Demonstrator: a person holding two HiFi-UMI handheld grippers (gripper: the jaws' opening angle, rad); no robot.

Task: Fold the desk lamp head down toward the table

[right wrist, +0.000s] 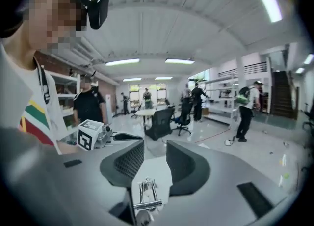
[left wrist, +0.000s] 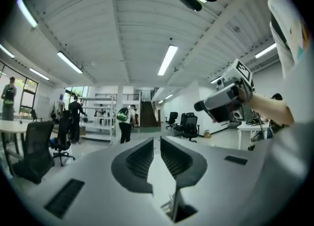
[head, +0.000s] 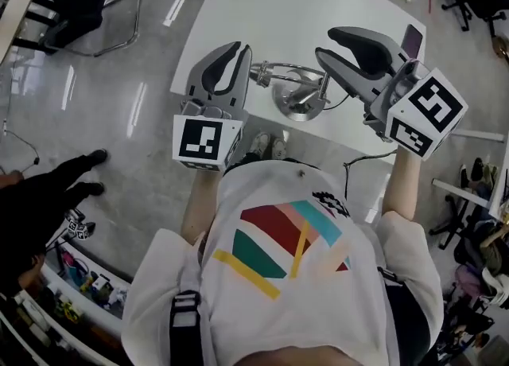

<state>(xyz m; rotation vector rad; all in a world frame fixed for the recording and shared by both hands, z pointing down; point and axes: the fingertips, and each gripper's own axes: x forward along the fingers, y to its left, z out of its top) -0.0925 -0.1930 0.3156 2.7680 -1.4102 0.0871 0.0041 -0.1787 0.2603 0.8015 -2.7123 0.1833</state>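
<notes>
Head view: a polished chrome desk lamp (head: pixel 299 99) with a round base stands on the white rectangular surface (head: pixel 262 6). It sits close to the near edge, at 12 o'clock from the person's chest. A thin chrome arm runs from the base toward 9 o'clock. From above I cannot tell which end is the head.

The left gripper (head: pixel 229 56) hangs at 9 o'clock of the lamp and the right gripper (head: pixel 326 43) at 2 o'clock. Both are raised well above the surface and neither touches the lamp. In the left gripper view the jaws are a narrow slit apart, with only the room beyond them. In the right gripper view the jaws are wider apart and also empty.

Handling, as a judgement: the lamp is rigid, smooth metal and likely slippery against the pads. The base looks weighted but the joints are probably stiff, so a push on the head may tip or slide the whole lamp. The best hold is one gripper pinning the base or lower arm and the other clamped across the arm just behind the head, pressing down slowly. Folding has not yet begun.
</notes>
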